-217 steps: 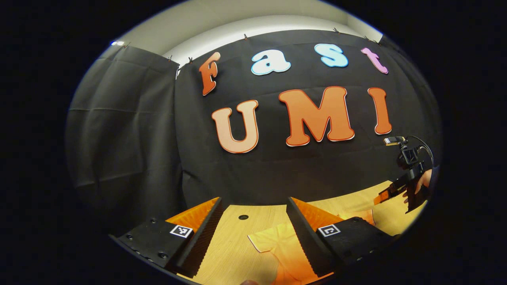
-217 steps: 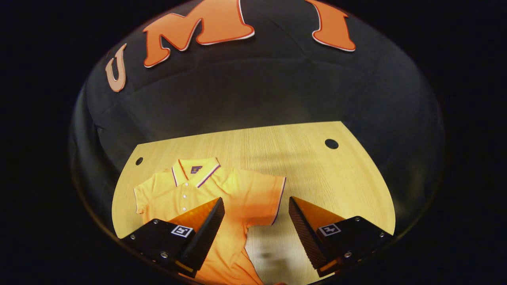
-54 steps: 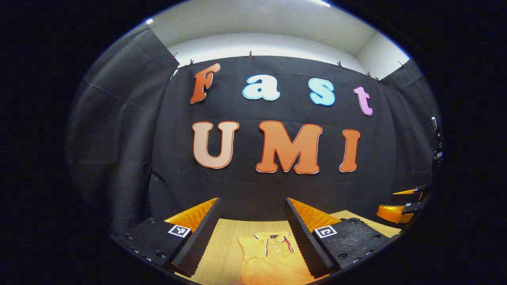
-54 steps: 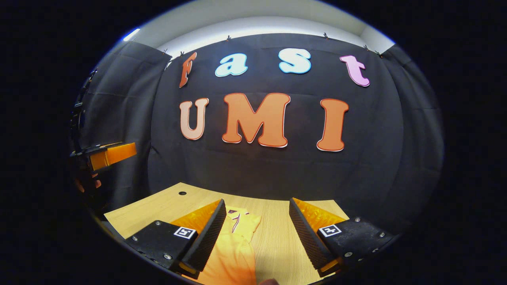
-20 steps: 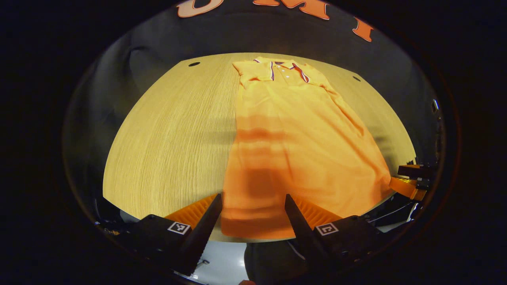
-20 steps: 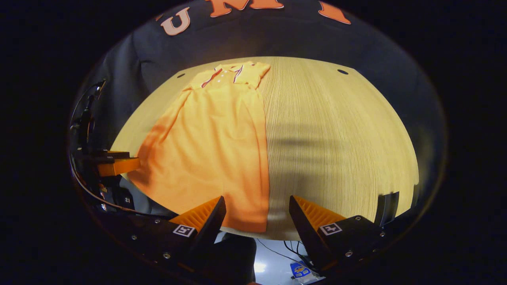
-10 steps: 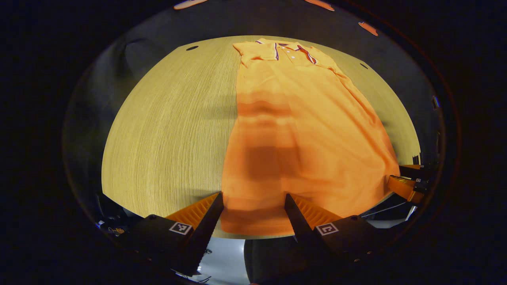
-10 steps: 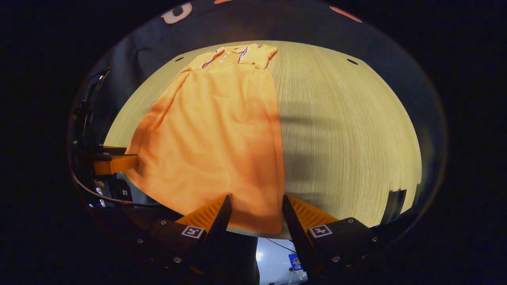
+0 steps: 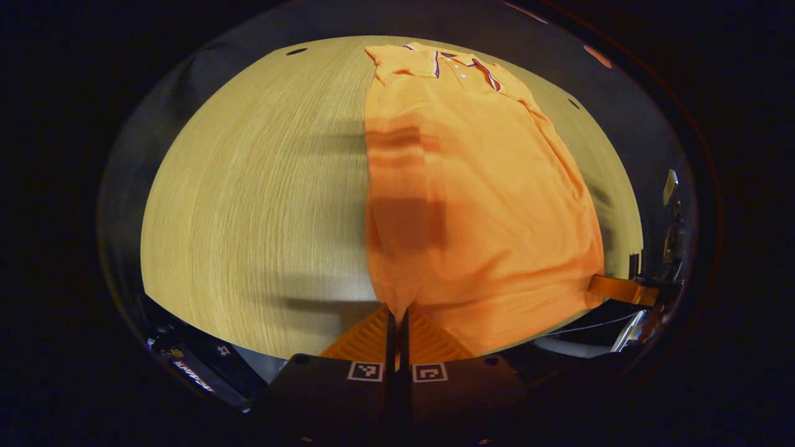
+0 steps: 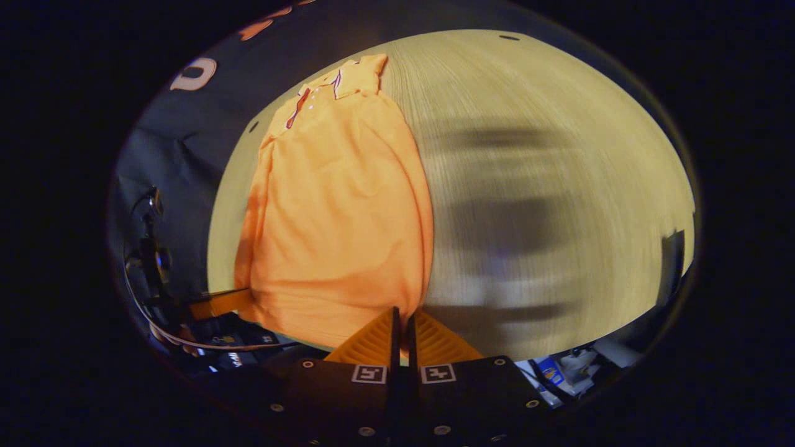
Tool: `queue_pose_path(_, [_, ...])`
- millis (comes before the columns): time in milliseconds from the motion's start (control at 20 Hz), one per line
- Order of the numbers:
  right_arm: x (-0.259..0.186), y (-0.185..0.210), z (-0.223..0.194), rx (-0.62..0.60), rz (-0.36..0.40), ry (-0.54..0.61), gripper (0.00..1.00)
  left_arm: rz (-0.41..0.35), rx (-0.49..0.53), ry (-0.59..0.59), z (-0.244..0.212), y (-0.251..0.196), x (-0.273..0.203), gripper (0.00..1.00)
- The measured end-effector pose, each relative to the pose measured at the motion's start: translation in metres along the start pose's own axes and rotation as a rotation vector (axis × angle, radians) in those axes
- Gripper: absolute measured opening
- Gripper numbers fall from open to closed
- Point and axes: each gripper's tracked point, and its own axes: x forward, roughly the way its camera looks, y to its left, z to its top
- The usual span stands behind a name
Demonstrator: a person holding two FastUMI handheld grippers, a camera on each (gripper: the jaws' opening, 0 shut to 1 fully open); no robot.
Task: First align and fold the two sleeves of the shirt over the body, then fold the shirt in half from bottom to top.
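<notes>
- Shirt (image 9: 472,186), orange, lies flat on the wooden table (image 9: 248,186) with its collar (image 9: 456,61) at the far end and its hem at the near edge; both sleeves are already folded in over the body, so the outline is a long narrow panel.
- In the left gripper view, the left gripper (image 9: 397,316) has its two fingers pressed together on the shirt's near hem corner at the table's near edge, and the cloth rises into a small pinched peak between them.
- In the right gripper view, the right gripper (image 10: 402,320) is likewise clamped on the other near hem corner (image 10: 407,304), fingers together with the fabric edge caught between them.
- From the left gripper view, the right gripper (image 9: 621,288) shows at the far right, at the shirt's opposite hem corner.
- From the right gripper view, the left gripper (image 10: 217,303) shows at the lower left beside the shirt (image 10: 335,205), with cables (image 10: 155,310) near it.
- Table (image 10: 546,186) surface to the right of the shirt is bare wood crossed by soft, blurred shadows.
- Small dark holes sit in the tabletop near its far edge.
</notes>
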Motion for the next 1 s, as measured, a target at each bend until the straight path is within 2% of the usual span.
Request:
queue_pose_path(100, [-0.008,0.013,0.008,0.005,0.064,-0.032,0.05,-0.022,-0.027,-0.028,0.009,0.001,-0.007,0.03])
queue_pose_path(250, [-0.018,0.019,0.026,0.025,0.09,-0.081,0.05,-0.074,-0.079,-0.069,0.025,-0.004,-0.025,0.03])
queue_pose_path(400, [-0.031,0.03,0.045,0.058,0.151,-0.112,0.05,-0.114,-0.064,-0.124,0.052,-0.014,-0.041,0.03])
queue_pose_path(700, [-0.052,0.049,0.105,0.067,0.198,-0.207,0.05,-0.162,-0.026,-0.216,0.108,-0.026,-0.072,0.03])
queue_pose_path(1000, [-0.067,0.07,0.161,0.067,0.207,-0.283,0.05,-0.212,-0.006,-0.267,0.173,-0.03,-0.085,0.03])
